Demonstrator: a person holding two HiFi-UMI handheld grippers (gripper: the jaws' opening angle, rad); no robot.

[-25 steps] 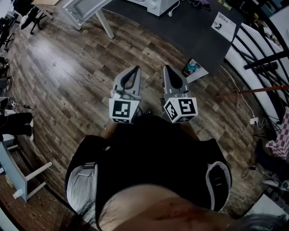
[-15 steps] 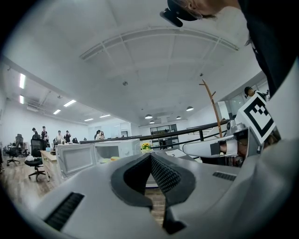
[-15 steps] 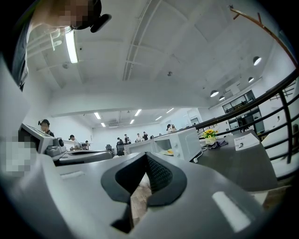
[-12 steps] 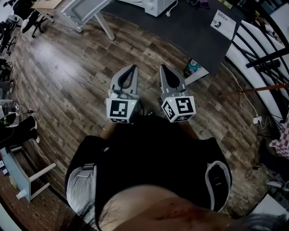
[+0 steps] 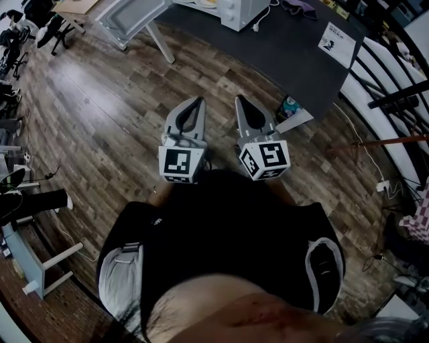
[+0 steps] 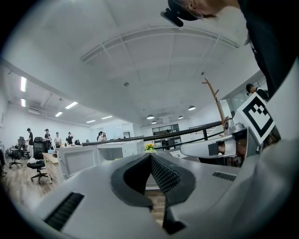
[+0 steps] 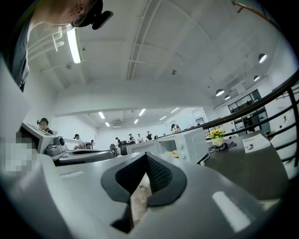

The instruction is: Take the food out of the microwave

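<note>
A white microwave point(image 7: 187, 142) stands on a dark table point(image 7: 243, 168) ahead, its door point(image 6: 77, 158) swung open to the left. Something yellowish, the food point(image 7: 174, 153), shows inside the cavity. In the head view the microwave point(image 5: 238, 10) is at the top edge, well beyond both grippers. My left gripper point(image 5: 199, 100) and right gripper point(image 5: 239, 99) are held side by side in front of the person's body, over the wooden floor. Both point level at the table. Each has its jaws shut with nothing between them.
A small flower pot point(image 7: 216, 135) and a paper sign point(image 5: 337, 35) stand on the table right of the microwave. A white table leg point(image 5: 161, 43) slants down at the upper left. A colourful packet point(image 5: 289, 106) lies on the floor by the table's corner. People and office chairs are far behind.
The table and microwave have slid further into the head view, nearer to the grippers. Both grippers keep the same pose and stay shut.
</note>
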